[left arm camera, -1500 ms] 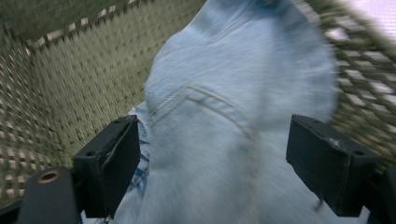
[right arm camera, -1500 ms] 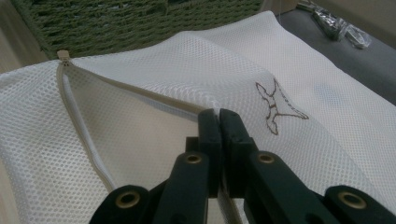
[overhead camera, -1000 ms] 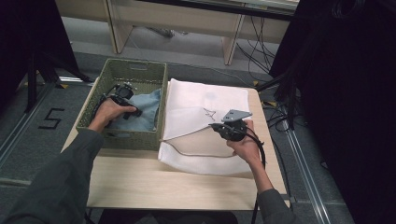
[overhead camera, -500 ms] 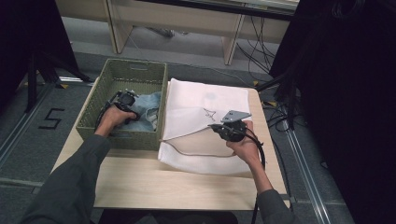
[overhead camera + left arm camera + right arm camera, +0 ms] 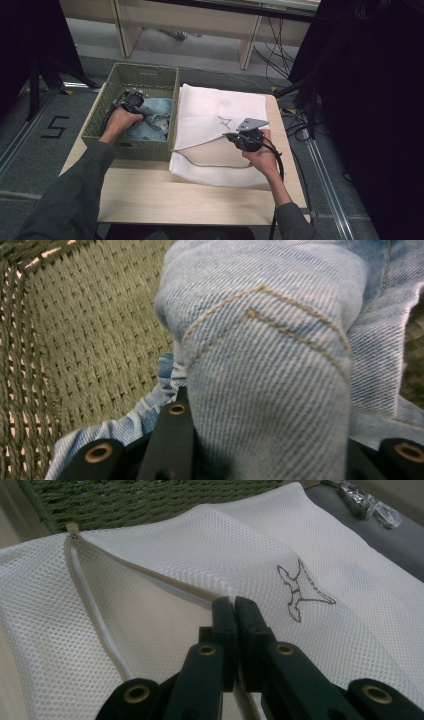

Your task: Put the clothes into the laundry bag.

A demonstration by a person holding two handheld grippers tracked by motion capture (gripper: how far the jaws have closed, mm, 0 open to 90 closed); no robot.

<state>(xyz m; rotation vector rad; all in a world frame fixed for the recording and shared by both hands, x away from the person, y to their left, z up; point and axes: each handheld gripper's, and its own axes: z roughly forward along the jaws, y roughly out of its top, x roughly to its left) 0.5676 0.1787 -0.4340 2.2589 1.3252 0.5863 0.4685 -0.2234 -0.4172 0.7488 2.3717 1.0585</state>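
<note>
jeans bunched between the closing left claw; right claw clamps mesh bag.

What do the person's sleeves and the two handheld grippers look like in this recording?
Both forearms wear dark grey long sleeves. The left gripper is black, with a black cable looping from it. The right gripper is black too, topped by a grey three-cornered plate, its black cable trailing along the forearm. Up close, its black jaws carry brass-coloured rivets.

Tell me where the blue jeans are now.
In the high view, the jeans lie inside the green basket at the table's left, beside the white mesh bag.
</note>
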